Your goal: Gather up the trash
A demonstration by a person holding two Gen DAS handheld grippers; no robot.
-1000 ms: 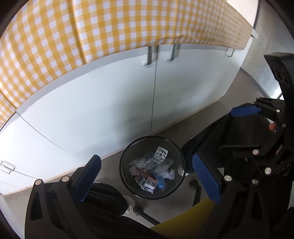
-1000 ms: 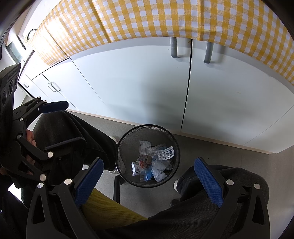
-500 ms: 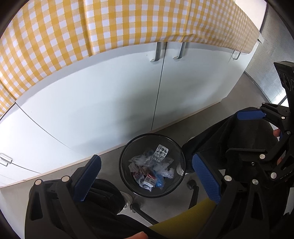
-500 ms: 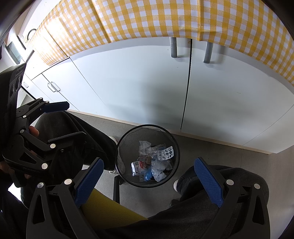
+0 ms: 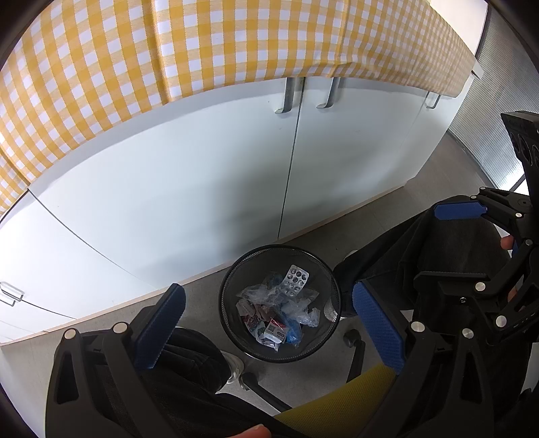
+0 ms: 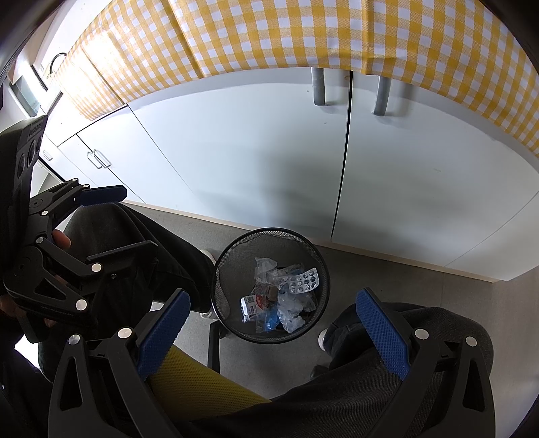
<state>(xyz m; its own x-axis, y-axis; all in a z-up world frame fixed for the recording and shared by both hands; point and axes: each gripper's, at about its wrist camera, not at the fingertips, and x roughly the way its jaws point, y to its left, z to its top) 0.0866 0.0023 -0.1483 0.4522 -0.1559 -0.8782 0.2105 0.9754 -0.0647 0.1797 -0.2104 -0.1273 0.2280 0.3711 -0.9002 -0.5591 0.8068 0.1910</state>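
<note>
2 grippers, left gripper (image 5: 267, 321) and right gripper (image 6: 273, 325), are hovering with jaws spread above the mesh bin (image 5: 331, 311) at lower centre.

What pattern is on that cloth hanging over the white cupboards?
A yellow and white check. The cloth shows best in the right wrist view, draped above the cupboards.

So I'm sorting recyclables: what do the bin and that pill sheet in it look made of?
The bin looks like black metal wire mesh with a matte finish: the floor shows through its fine grid wall. The pill sheet looks like silvery foil-backed plastic, shiny, with rows of round pockets. Neither can be confirmed by look alone.
</note>
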